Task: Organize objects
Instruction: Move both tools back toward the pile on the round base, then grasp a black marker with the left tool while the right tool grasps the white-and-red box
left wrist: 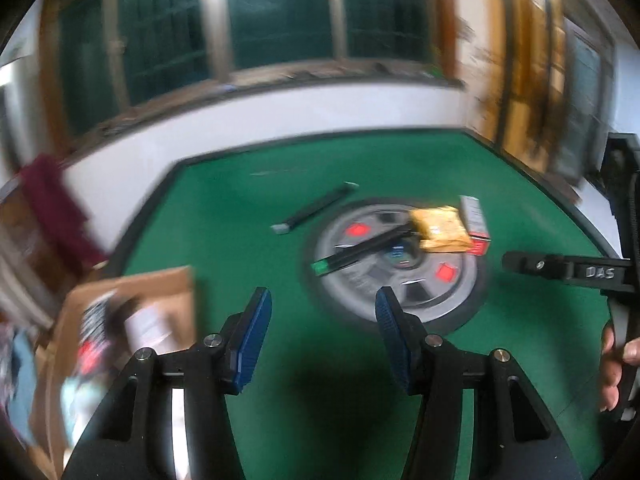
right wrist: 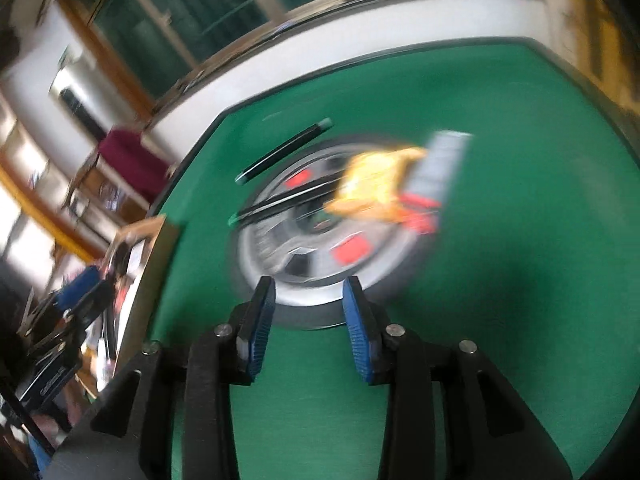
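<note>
A green felt table (left wrist: 280, 360) has a round grey centre panel (left wrist: 400, 272) with red squares. On the panel lie a yellow packet (left wrist: 440, 227), a grey and red box (left wrist: 476, 220) and a black stick with a green end (left wrist: 360, 250). Another black stick (left wrist: 316, 208) lies on the felt behind it. My left gripper (left wrist: 324, 312) is open and empty, above the felt in front of the panel. My right gripper (right wrist: 308, 300) is open and empty, near the panel's (right wrist: 320, 248) front rim; it also shows at the right of the left wrist view (left wrist: 508, 260). The packet (right wrist: 372, 184) is blurred.
A cardboard box (left wrist: 120, 328) with several mixed items sits at the table's left edge; it also shows in the right wrist view (right wrist: 132, 248). A white wall and windows lie behind the table. A maroon chair (left wrist: 52, 204) stands at the far left.
</note>
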